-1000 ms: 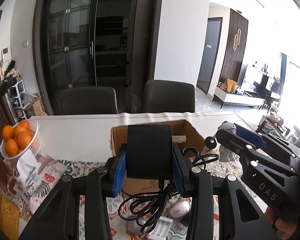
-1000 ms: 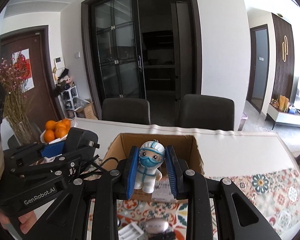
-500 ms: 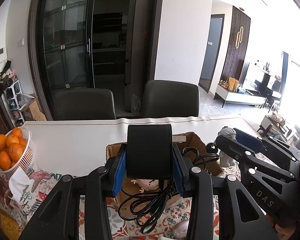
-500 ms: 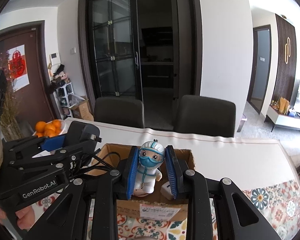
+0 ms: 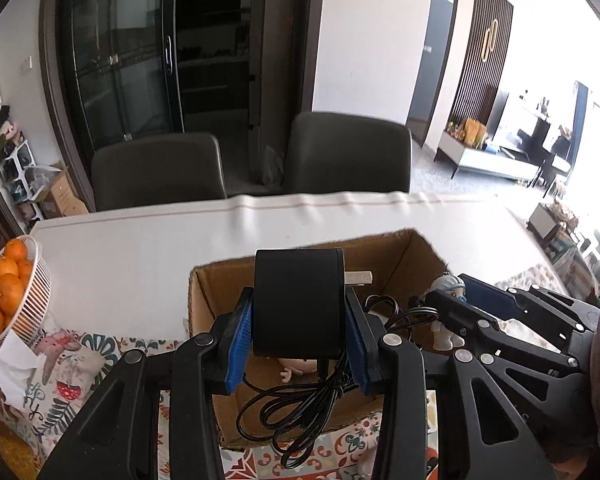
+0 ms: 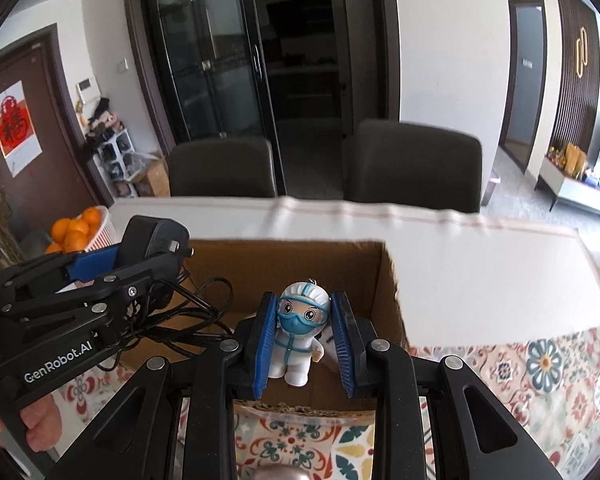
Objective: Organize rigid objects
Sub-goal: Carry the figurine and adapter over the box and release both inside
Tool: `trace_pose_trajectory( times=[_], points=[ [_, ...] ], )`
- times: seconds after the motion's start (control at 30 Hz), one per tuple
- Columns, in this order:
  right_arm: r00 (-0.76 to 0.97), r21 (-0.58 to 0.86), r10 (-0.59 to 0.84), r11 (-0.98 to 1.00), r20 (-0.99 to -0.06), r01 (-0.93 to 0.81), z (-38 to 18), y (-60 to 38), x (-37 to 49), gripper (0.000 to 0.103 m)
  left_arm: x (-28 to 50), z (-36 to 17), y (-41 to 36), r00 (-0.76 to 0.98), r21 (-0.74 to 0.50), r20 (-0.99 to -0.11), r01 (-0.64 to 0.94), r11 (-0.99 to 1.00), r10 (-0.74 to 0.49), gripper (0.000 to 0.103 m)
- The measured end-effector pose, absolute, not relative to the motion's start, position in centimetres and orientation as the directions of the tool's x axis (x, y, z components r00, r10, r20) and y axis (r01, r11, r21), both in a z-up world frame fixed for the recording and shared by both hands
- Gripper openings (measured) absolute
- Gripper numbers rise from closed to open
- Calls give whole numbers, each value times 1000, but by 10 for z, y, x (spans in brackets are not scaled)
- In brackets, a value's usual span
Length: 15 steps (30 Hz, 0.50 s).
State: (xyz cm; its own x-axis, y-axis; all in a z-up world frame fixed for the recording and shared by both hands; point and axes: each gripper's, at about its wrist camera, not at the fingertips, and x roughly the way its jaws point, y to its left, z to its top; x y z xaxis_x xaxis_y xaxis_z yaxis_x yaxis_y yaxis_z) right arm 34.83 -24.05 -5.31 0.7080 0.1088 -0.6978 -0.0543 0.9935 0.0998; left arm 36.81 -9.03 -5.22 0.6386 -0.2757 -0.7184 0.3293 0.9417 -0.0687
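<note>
My left gripper (image 5: 299, 334) is shut on a black power adapter (image 5: 299, 300) whose coiled black cable (image 5: 304, 412) hangs down, held over the open cardboard box (image 5: 204, 292). My right gripper (image 6: 303, 342) holds a small white figurine with blue goggles and mask (image 6: 300, 330) between its blue pads, over the same box (image 6: 388, 280); the pads look slightly spread. Each gripper shows in the other's view: the right one (image 5: 452, 304) with the figurine (image 5: 446, 320), the left one (image 6: 112, 264) with the adapter (image 6: 152, 240). A pale doll (image 5: 298, 366) lies inside the box.
A white basket of oranges (image 5: 4, 292) stands at the table's left, above a patterned cloth (image 5: 72, 364). Two dark chairs (image 5: 156, 168) stand behind the white table (image 5: 140, 248). A patterned mat (image 6: 540, 380) covers the table's right front.
Both grippers have moved forward with their objects and now hang over the open box. The right pads seem slightly wider around the figurine.
</note>
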Motion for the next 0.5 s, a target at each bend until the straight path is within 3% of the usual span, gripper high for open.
trace_pose_trajectory(
  times=[0.4,0.5],
  points=[
    [645,95,106,994,-757,-51,-86,-244,360,29,375,-82,-96,572,-71,-779,328,942,-258,41],
    [640,106,107,994,-761,-41,-89,-246,361,44,373,-78,-97,592,-47,-768,328,943,-245,41]
  ],
)
